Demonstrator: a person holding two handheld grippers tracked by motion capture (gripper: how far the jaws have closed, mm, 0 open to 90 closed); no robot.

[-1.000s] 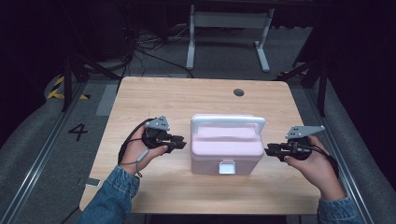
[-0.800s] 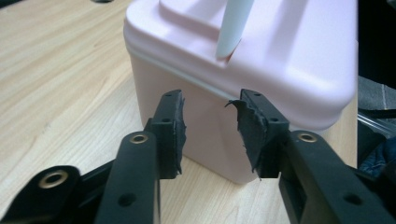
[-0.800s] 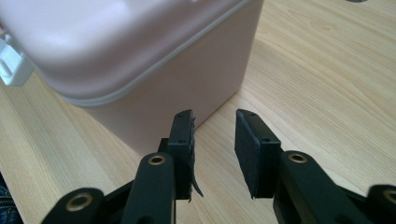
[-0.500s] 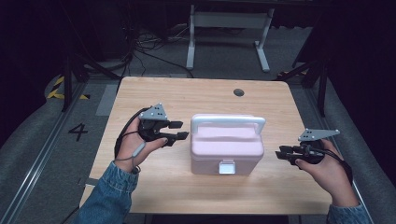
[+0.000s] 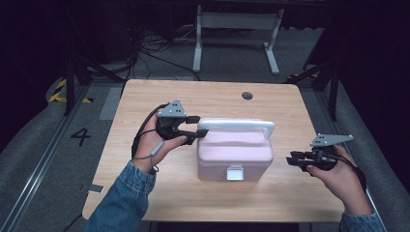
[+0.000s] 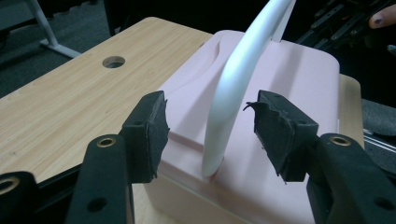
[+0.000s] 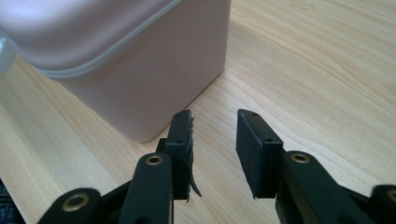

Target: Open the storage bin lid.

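Observation:
A pink lidded box (image 5: 234,150) with a white handle (image 5: 237,124) and a white front latch (image 5: 235,173) stands mid-table. My left gripper (image 5: 200,125) is open at the handle's left end. In the left gripper view its jaws stand either side of the handle's (image 6: 238,74) leg above the pink lid (image 6: 289,79), with gaps on both sides. To the right of the box, my right gripper (image 5: 291,158) is open and low over the table, holding nothing. The right gripper view has its jaws (image 7: 215,140) just short of the box's lower corner (image 7: 140,70).
The wooden table (image 5: 159,96) has a round cable hole (image 5: 247,95) at the back. A white metal stand (image 5: 237,19) and cables lie on the floor behind. A floor mark "4" (image 5: 80,137) is to the left. Bare tabletop surrounds the box.
My left gripper rose and moved right to the handle's left end. My right gripper pulled away from the box's right side, out to the right and toward the table's near edge.

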